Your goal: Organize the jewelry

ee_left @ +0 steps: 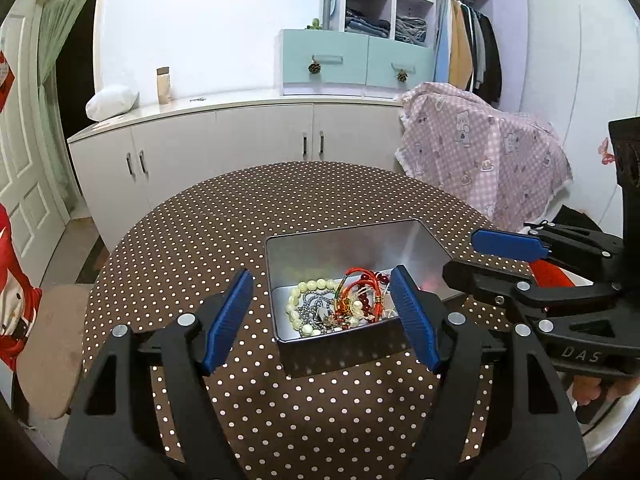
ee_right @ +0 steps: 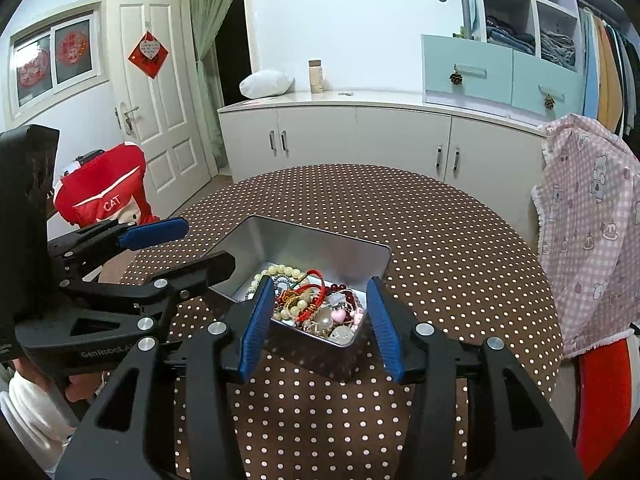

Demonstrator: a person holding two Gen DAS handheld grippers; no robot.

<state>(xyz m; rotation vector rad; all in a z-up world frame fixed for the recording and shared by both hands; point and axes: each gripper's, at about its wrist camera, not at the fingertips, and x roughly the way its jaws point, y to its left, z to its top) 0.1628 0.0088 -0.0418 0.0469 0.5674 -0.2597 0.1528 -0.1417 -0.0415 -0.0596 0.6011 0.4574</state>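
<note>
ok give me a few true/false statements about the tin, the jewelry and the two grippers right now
1. The metal tin sits on a polka-dot tablecloth. True.
2. The left gripper is shut on a bracelet. False: its jaws stand wide apart and hold nothing.
3. A pale bead bracelet lies inside the tin with red cord jewelry. True.
4. The tin has its lid on. False: it is open at the top, with the jewelry in view.
5. The right gripper is open, with the near end of the tin seen between its fingers. True.
6. Some jewelry lies loose on the tablecloth. False: all the jewelry in view is inside the tin.
</note>
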